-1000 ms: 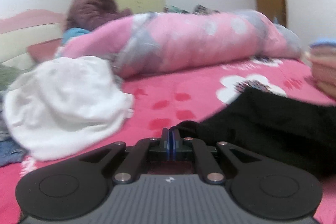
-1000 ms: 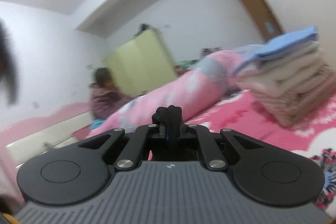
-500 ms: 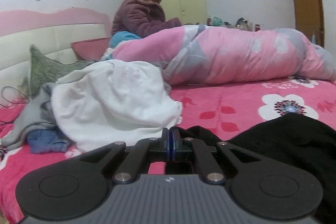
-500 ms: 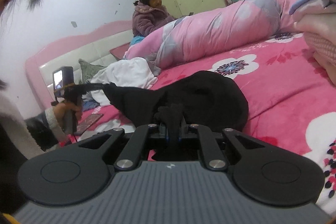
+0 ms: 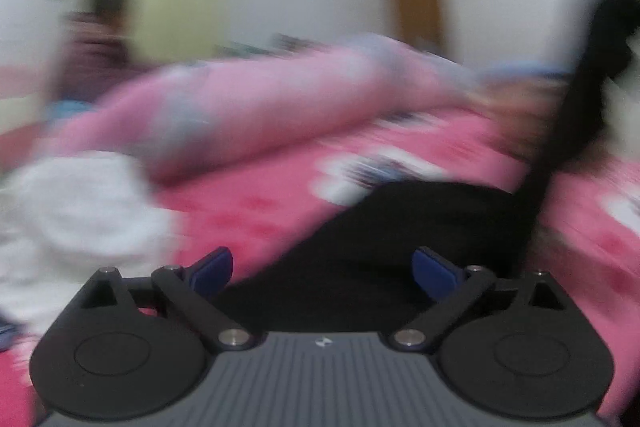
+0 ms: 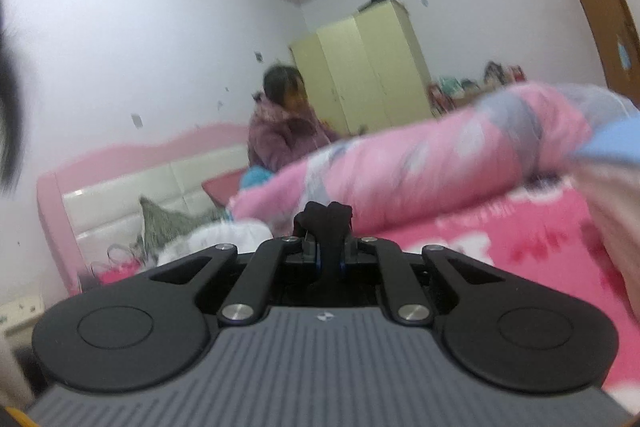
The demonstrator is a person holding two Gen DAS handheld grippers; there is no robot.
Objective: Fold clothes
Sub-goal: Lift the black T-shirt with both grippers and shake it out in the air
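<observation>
A black garment (image 5: 400, 227) lies on the pink flowered bed sheet (image 5: 280, 195), seen in the blurred left wrist view. My left gripper (image 5: 322, 263) hangs just above its near edge. Its jaws are opening wide, and the blue pads (image 5: 212, 265) press on nothing, with the cloth lying under the gap. A taut black strip (image 5: 560, 131) of the garment rises to the upper right. In the right wrist view my right gripper (image 6: 330, 259) is shut on a bunched fold of the black garment (image 6: 326, 223), held up level over the bed.
A white garment heap (image 5: 80, 211) lies at the left. A rolled pink quilt (image 6: 420, 167) crosses the bed behind. A person in a purple jacket (image 6: 280, 131) sits by the headboard (image 6: 120, 187). Folded clothes (image 6: 608, 187) are stacked at the right.
My left gripper has opened and let go of the black garment, and its view has swung right. The right gripper has risen, still pinching the garment.
</observation>
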